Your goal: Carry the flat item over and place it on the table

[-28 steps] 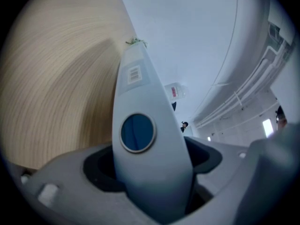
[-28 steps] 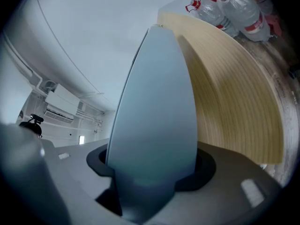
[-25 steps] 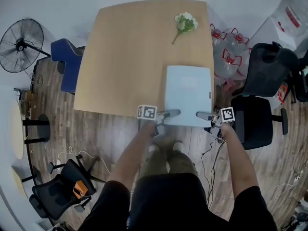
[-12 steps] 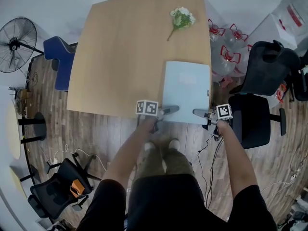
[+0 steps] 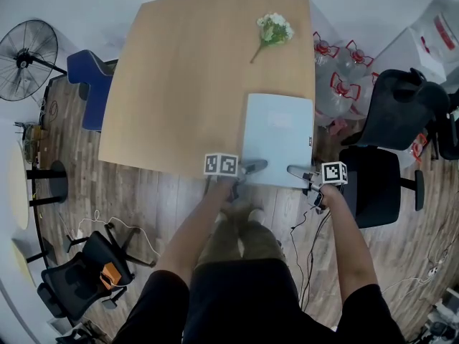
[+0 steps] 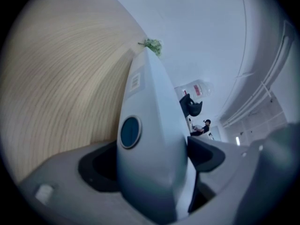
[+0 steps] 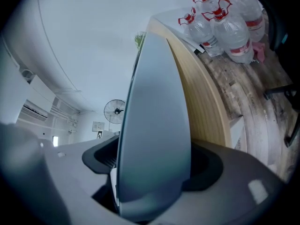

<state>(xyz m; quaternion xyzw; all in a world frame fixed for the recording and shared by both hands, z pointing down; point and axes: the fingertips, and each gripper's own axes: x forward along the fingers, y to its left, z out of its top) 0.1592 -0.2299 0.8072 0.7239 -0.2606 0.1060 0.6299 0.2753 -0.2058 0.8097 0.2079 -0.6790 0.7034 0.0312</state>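
Observation:
The flat item (image 5: pixel 278 138), a pale blue-grey slab, lies on the wooden table (image 5: pixel 186 84) at its near right corner, its near edge overhanging the table front. My left gripper (image 5: pixel 254 168) is at the slab's near left corner and my right gripper (image 5: pixel 297 170) at its near right corner. In the left gripper view the slab (image 6: pixel 150 125) stands between the jaws of that gripper (image 6: pixel 152 158), which are opening, with a gap beside one pad. In the right gripper view the slab (image 7: pixel 154 125) sits between the opening jaws of the right gripper (image 7: pixel 152 161).
A flower sprig (image 5: pixel 272 31) lies at the table's far right. Large water bottles (image 5: pixel 344 70) and two black office chairs (image 5: pixel 376 185) stand to the right. A blue chair (image 5: pixel 93 84) and a fan (image 5: pixel 25 52) are on the left, another chair (image 5: pixel 86 282) at lower left.
The slab stays at the table's near right corner with both grippers at its near edge. The head view has shifted slightly; the right gripper sits a little lower and more to the right.

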